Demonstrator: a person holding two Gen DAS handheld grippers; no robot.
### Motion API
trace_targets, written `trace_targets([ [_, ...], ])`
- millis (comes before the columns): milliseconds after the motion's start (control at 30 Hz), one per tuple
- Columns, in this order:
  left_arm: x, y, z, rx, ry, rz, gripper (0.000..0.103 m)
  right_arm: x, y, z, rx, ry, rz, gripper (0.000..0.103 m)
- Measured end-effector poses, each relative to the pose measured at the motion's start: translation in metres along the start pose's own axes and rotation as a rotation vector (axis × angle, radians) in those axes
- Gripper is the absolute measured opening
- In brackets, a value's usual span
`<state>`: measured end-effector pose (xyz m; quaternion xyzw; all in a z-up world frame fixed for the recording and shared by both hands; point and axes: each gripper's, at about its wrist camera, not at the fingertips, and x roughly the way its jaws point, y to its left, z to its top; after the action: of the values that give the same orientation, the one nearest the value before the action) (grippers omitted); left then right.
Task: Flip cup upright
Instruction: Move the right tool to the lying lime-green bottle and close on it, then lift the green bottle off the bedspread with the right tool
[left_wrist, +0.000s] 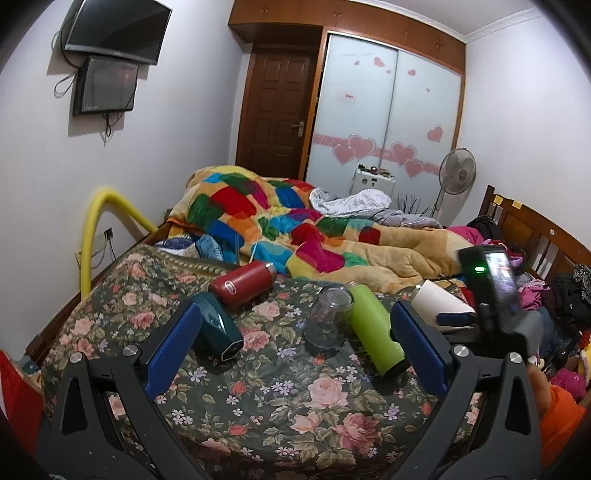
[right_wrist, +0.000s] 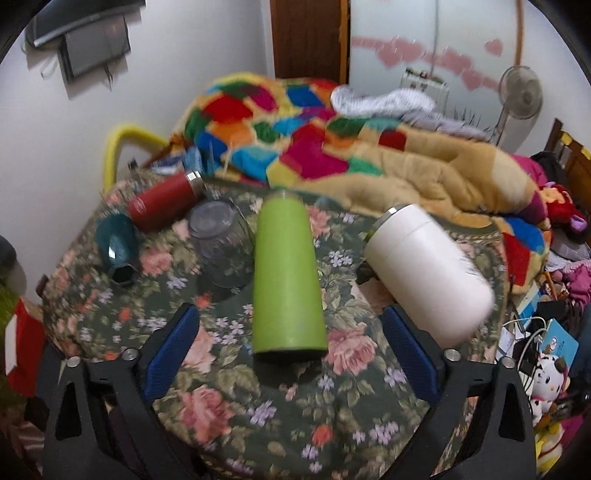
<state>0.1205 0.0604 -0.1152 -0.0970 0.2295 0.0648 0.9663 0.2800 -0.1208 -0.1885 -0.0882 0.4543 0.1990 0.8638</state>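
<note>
Several cups lie on a floral bedspread (left_wrist: 280, 402). A clear glass cup (left_wrist: 328, 318) stands upside down; it also shows in the right wrist view (right_wrist: 221, 247). A green bottle (right_wrist: 286, 282) lies on its side beside it, also in the left wrist view (left_wrist: 373, 328). A red bottle (left_wrist: 242, 282), a teal cup (left_wrist: 218, 326) and a white cup (right_wrist: 430, 273) lie on their sides. My left gripper (left_wrist: 291, 332) is open, short of the glass cup. My right gripper (right_wrist: 290, 339) is open around the green bottle's base. In the left wrist view the right gripper (left_wrist: 491, 295) sits by the white cup (left_wrist: 439, 301).
A bunched patchwork quilt (left_wrist: 295, 225) lies just behind the cups. A yellow foam rail (left_wrist: 92, 236) stands at the bed's left edge. Clothes and toys (right_wrist: 550, 369) pile on the right. A fan (left_wrist: 456, 173) and wardrobe stand behind.
</note>
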Motion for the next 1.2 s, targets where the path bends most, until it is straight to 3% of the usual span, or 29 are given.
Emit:
trace_targets([
  [200, 0.01, 0.008, -0.005, -0.021, 0.027, 0.009, 0.103, 0.049, 0.0, 0.014, -0.046, 0.14, 0.024, 0.066],
  [267, 0.012, 0.009, -0.007, -0.018, 0.031, 0.016, 0.103, 0.061, 0.001, 0.018, -0.061, 0.171, 0.018, 0.064],
  [700, 0.017, 0.007, -0.008, -0.007, 0.035, 0.024, 0.103, 0.111, 0.001, 0.026, -0.077, 0.323, 0.009, 0.062],
  [933, 0.012, 0.011, -0.009, -0.012, 0.033, 0.035, 0.103, 0.109, 0.0, 0.023, -0.058, 0.324, 0.012, 0.062],
  [1200, -0.001, 0.008, -0.007, -0.006, 0.015, 0.041, 0.103, 0.076, -0.003, 0.012, -0.055, 0.281, 0.02, 0.061],
])
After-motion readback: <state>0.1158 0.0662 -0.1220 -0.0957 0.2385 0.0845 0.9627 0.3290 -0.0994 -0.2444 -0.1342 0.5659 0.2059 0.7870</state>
